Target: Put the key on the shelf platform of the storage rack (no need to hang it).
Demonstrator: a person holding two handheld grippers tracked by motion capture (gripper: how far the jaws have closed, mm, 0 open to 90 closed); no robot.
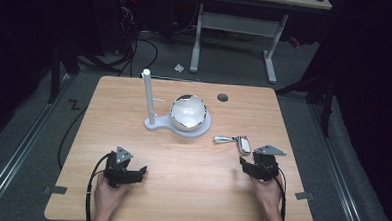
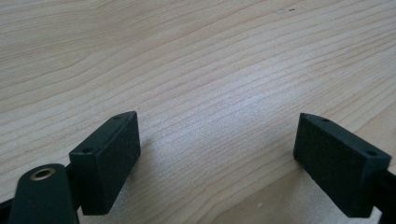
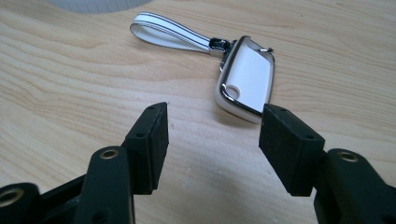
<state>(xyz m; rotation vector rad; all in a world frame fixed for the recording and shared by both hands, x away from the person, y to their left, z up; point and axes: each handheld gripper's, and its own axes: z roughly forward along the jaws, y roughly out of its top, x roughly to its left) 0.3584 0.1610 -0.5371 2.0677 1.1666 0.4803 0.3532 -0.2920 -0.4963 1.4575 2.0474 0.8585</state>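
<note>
While the white key fob [image 3: 245, 81] lies flat on the wooden table [image 1: 182, 160] with its white strap [image 3: 170, 32] stretched out toward the round white stand [image 1: 183, 126], we see the right gripper [image 3: 212, 140] just short of it, jaws spread with only bare wood between them and the fob's near end just beyond the tips. In the high view the fob [image 1: 243, 143] sits to the right of the stand, which carries a shiny bowl [image 1: 188, 111] and an upright white post [image 1: 148, 96], and the right gripper [image 1: 251, 165] rests just behind the fob at the table's near right. The left gripper [image 2: 217, 154] sits at the near left, well apart from the fob, its jaws spread wide over bare tabletop, holding nothing.
</note>
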